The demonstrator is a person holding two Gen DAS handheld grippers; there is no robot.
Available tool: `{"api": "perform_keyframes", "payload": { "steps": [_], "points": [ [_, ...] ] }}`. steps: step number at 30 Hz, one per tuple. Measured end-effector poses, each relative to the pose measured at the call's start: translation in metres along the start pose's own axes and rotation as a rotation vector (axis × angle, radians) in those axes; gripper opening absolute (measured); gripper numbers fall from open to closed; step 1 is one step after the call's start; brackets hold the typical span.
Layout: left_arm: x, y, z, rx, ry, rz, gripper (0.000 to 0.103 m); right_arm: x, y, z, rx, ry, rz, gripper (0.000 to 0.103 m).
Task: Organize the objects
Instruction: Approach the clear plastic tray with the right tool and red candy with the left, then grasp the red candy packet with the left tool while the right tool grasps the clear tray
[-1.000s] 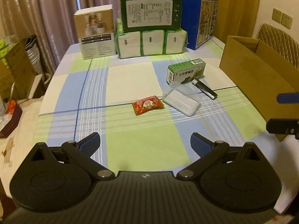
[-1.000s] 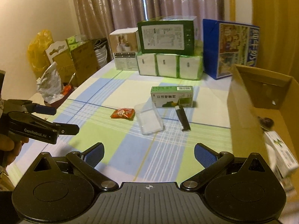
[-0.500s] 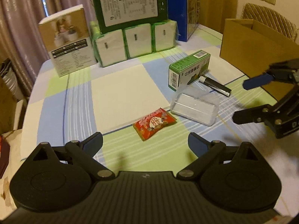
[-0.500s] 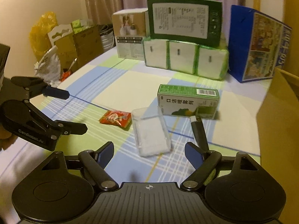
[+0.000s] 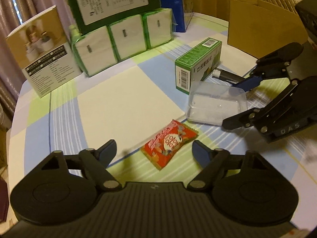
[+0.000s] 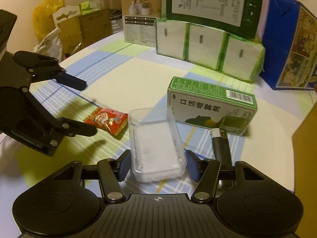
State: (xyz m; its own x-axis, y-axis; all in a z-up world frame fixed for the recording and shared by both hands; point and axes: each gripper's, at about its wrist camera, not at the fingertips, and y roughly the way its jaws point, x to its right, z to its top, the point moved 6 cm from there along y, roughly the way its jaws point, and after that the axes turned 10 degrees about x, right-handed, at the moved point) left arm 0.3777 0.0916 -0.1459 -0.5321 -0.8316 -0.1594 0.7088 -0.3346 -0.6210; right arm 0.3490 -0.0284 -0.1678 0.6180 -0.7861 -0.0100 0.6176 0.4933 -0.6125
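Straddling a clear plastic tray (image 6: 156,148), the right claw (image 6: 157,165) stands spread, one finger at each side; contact is unclear. Just right of it lies a black lighter (image 6: 221,148), beyond it a green box (image 6: 210,107). Farther left, the left claw (image 5: 153,150) gapes wide over a red snack packet (image 5: 168,143) on the checked counter (image 5: 126,103).

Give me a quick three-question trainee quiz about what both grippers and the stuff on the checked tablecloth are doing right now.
1. True or false: the red snack packet lies between the open fingers of the left gripper.
2. Which thing does the right gripper straddle: A) green box, B) clear plastic tray, C) black tube?
3. Fill in: the black tube lies beside the green ____.

Key: 1 true; 2 B; 3 box.
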Motion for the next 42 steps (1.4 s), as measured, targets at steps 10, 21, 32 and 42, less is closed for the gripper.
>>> {"api": "perform_keyframes", "payload": {
  "steps": [10, 21, 32, 42],
  "points": [
    [0.012, 0.021, 0.004, -0.019, 0.088, -0.106, 0.068, 0.005, -0.016, -0.011, -0.031, 0.044, -0.055, 0.054],
    [0.035, 0.014, 0.006, -0.099, -0.007, -0.084, 0.029, 0.007, -0.074, -0.047, -0.063, 0.135, -0.101, 0.055],
    [0.048, 0.008, 0.004, -0.074, -0.085, 0.012, 0.032, 0.008, -0.056, -0.044, -0.049, 0.088, -0.087, 0.058],
    [0.051, 0.007, 0.001, -0.035, -0.160, 0.065, 0.026, 0.010, -0.055, -0.043, -0.030, 0.094, -0.108, 0.055]
  ]
}}
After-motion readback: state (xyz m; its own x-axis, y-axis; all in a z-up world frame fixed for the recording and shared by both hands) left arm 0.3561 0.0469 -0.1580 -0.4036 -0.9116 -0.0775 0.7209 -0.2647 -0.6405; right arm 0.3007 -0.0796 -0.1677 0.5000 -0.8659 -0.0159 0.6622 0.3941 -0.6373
